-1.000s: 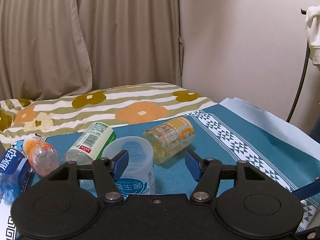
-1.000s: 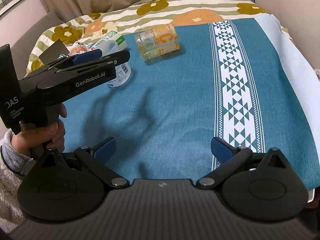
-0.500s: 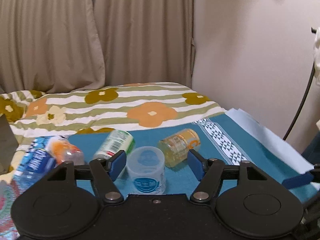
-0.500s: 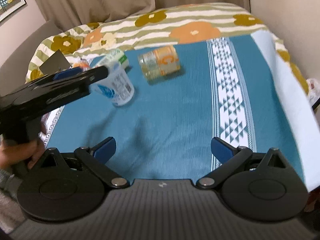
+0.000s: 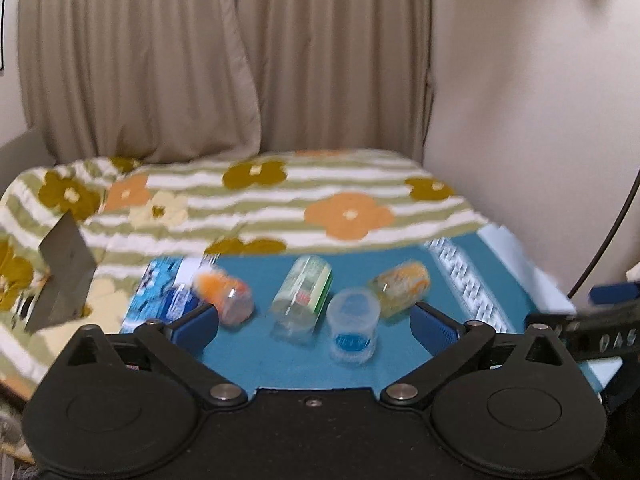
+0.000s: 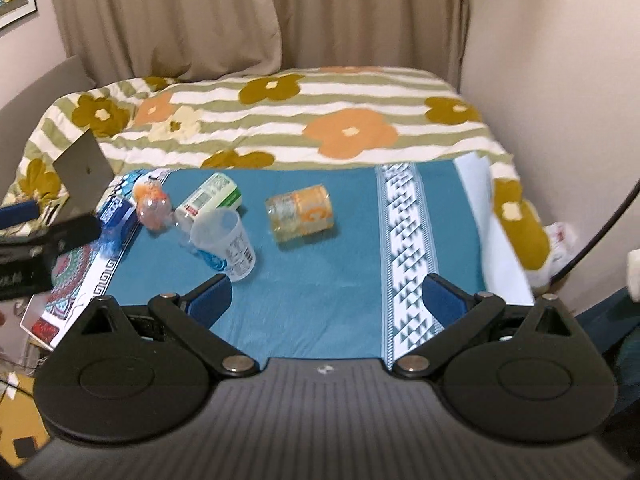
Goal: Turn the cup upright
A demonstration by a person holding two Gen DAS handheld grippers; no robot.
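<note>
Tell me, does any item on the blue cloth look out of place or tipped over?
The clear cup stands upright with its mouth up, but three bottles lie on their sides: orange-label, green-label and an orange one.

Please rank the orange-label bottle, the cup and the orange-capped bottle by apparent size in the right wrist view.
1. Orange-label bottle and cup: they look about alike, and the cup is nearer the camera, so I leave them unranked.
2. Orange-capped bottle: smallest, though blurred and farther off.

I see the translucent plastic cup (image 6: 224,242) with its blue label standing upright, mouth up, on the teal cloth (image 6: 320,280) near its left edge.
</note>
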